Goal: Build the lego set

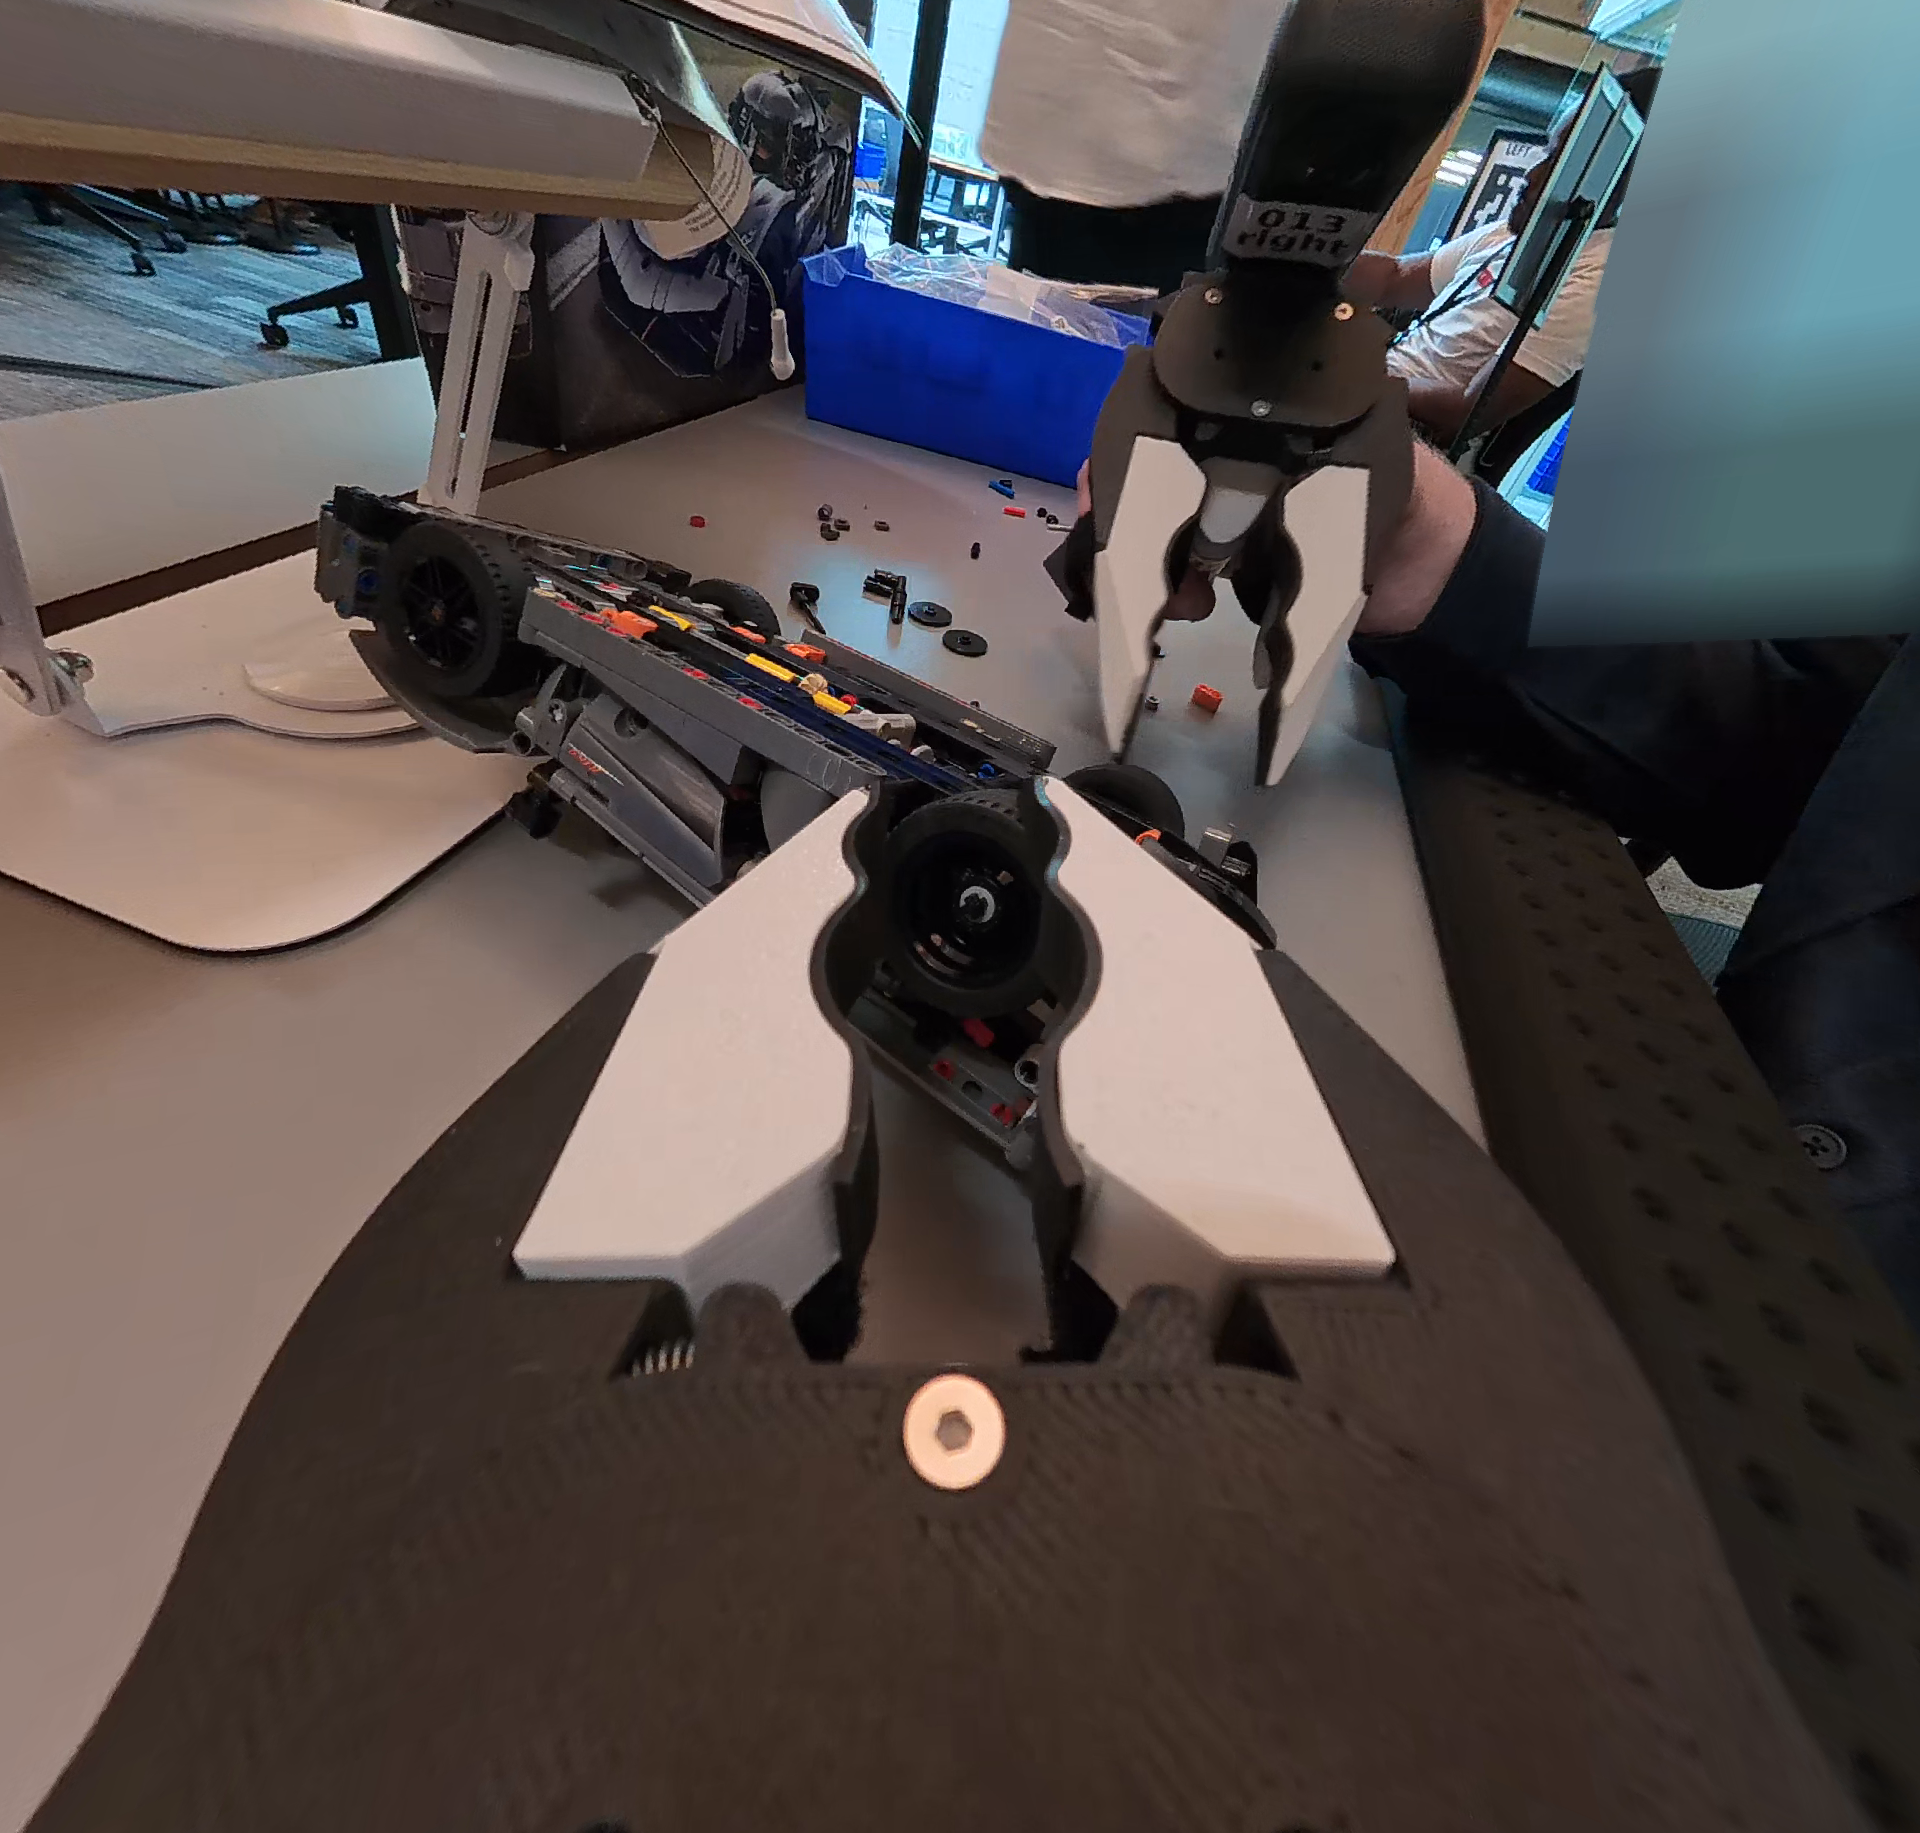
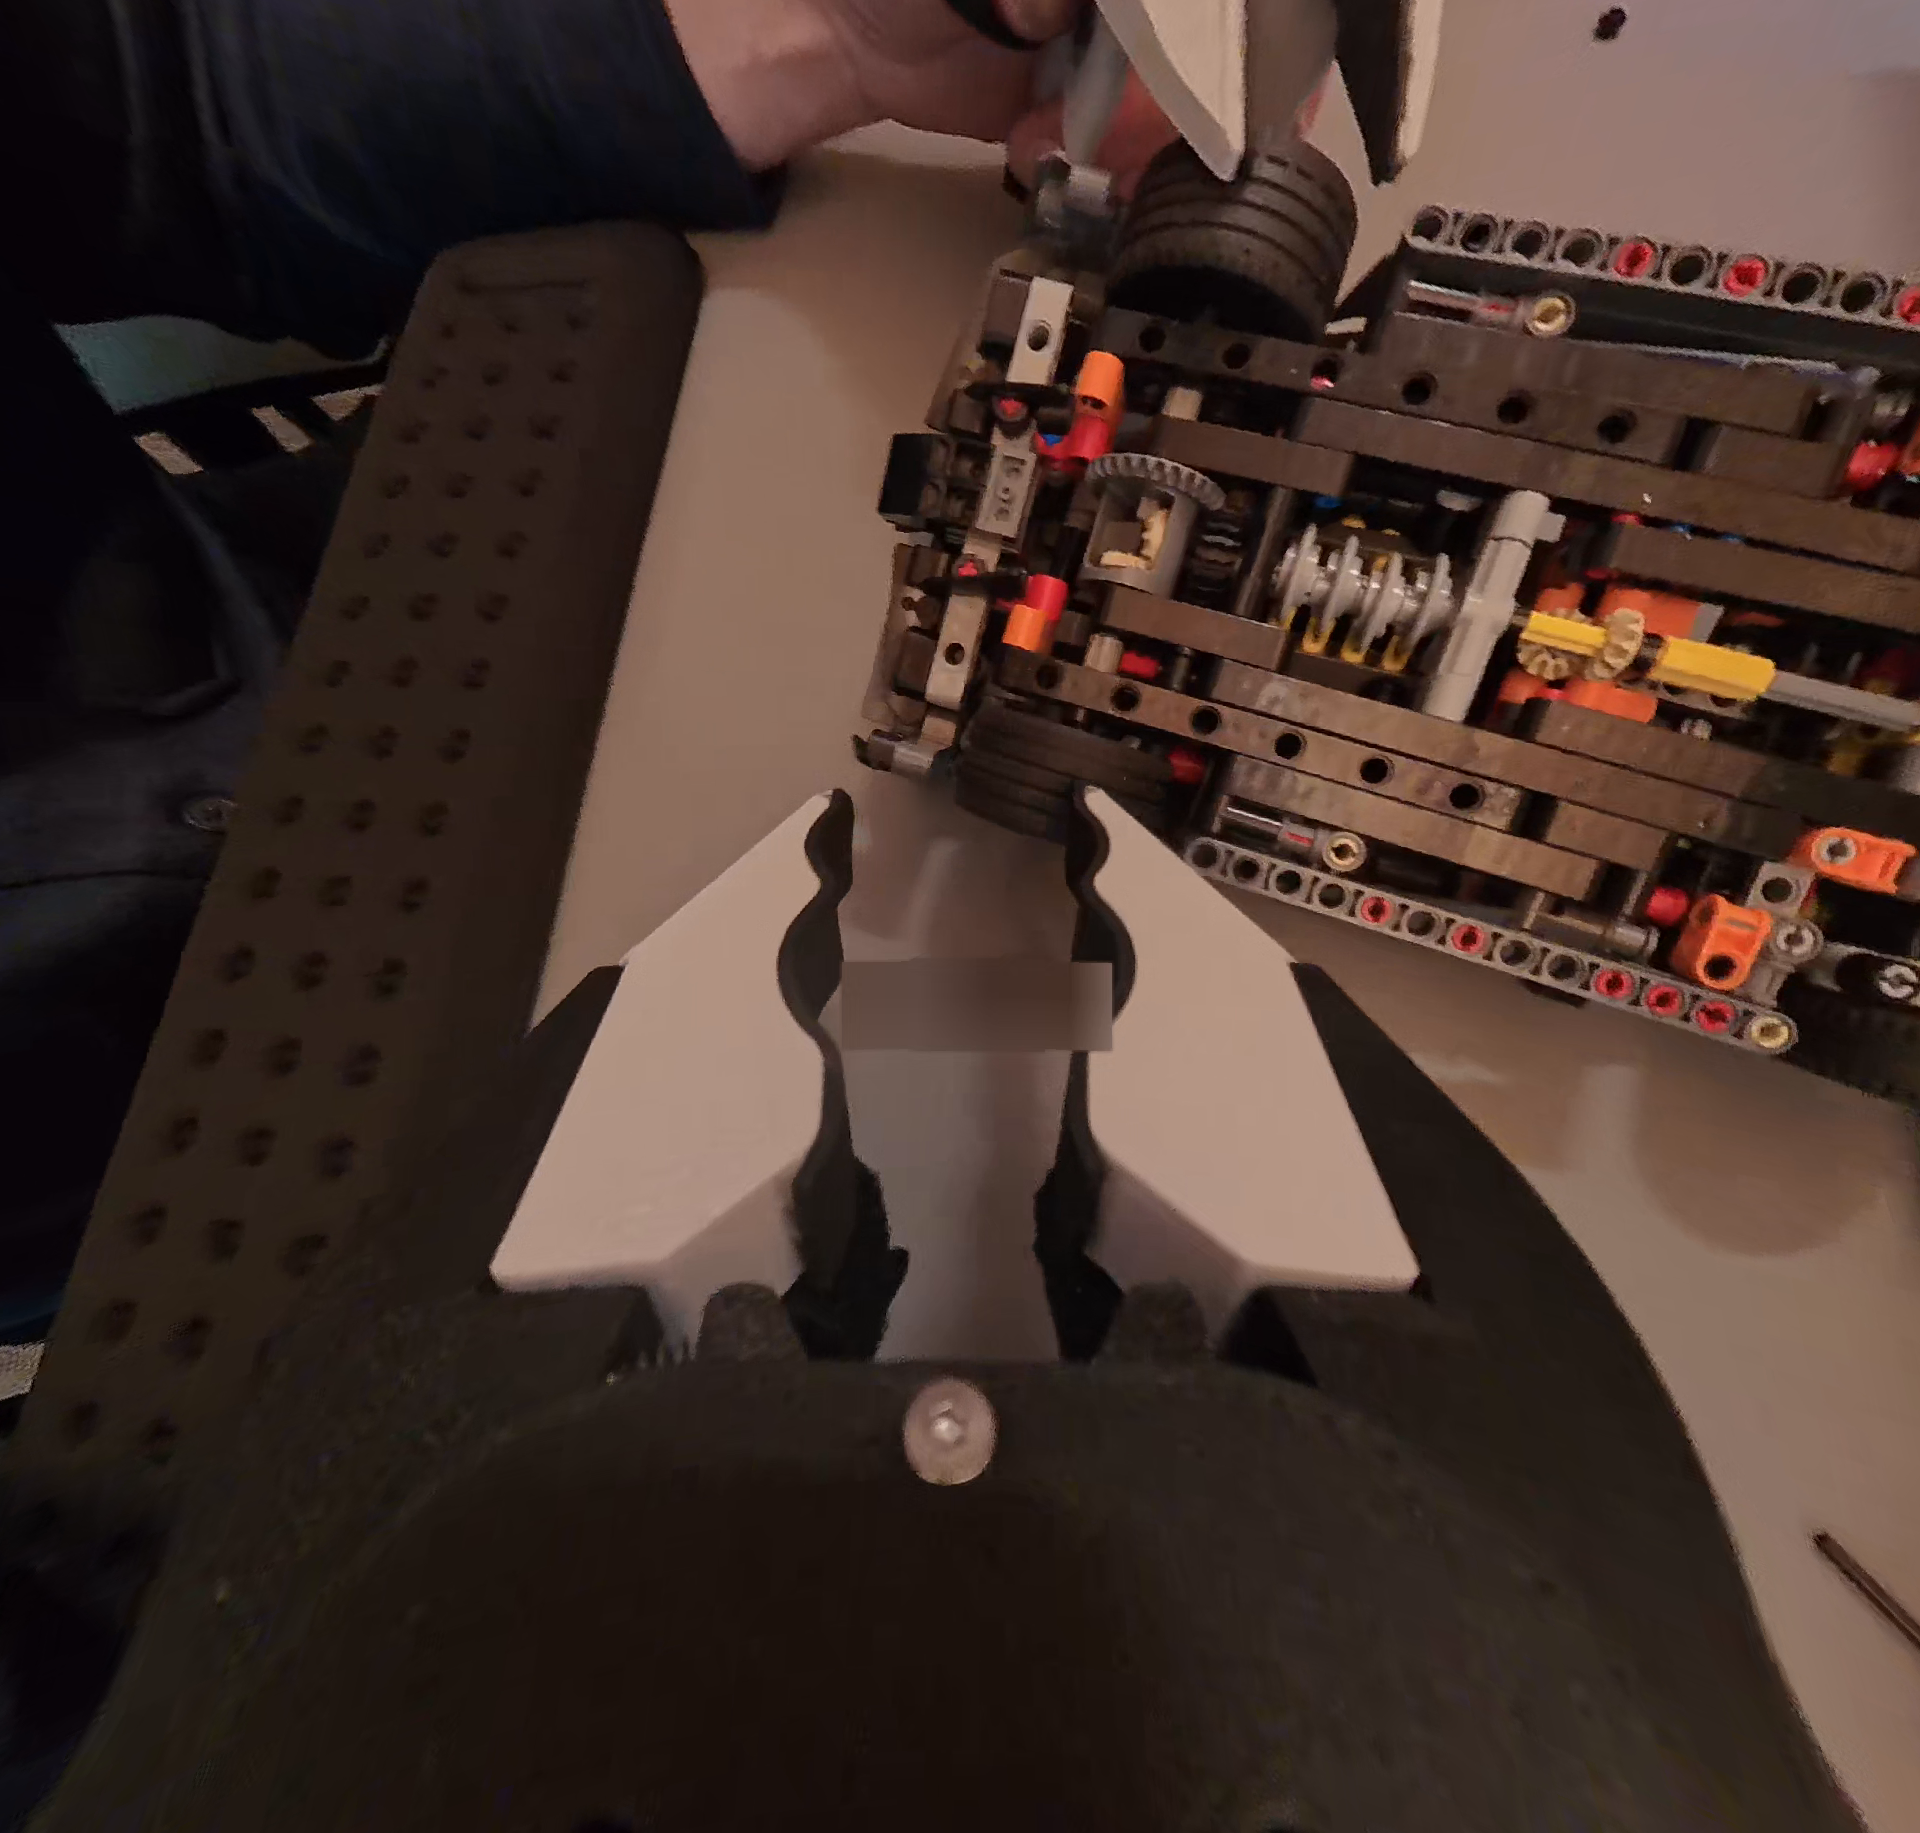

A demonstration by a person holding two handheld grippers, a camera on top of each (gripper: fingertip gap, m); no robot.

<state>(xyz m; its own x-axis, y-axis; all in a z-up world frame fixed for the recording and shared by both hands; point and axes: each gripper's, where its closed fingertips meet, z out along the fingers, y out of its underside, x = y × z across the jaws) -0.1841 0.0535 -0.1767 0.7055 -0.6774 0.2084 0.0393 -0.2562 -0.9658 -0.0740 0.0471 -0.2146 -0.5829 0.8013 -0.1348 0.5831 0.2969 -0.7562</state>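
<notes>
A partly built lego car (image 1: 727, 682) lies tipped on its side on the white table, its beams and gears facing the right wrist view (image 2: 1455, 588). My left gripper (image 1: 956, 796) is closed around the car's black rear wheel (image 1: 966, 900), which sits in the hollow between the fingers. It shows from the other side in the right wrist view (image 2: 1309, 168), over that wheel (image 2: 1236, 225). My right gripper (image 2: 961, 817) is open and empty, just above the table beside the car's lower wheel (image 2: 1023, 775). It also shows in the left wrist view (image 1: 1195, 755).
A blue bin (image 1: 956, 360) stands at the back, with loose small pieces (image 1: 914, 599) and an orange piece (image 1: 1205, 697) in front. An open instruction book (image 1: 416, 17) rests on a white stand (image 1: 208, 817) at left. A black perforated pad (image 2: 364, 796) lines the table edge. A person (image 1: 1122, 48) stands behind. The gap from one gripper's tips to the other's is roughly 12 centimetres.
</notes>
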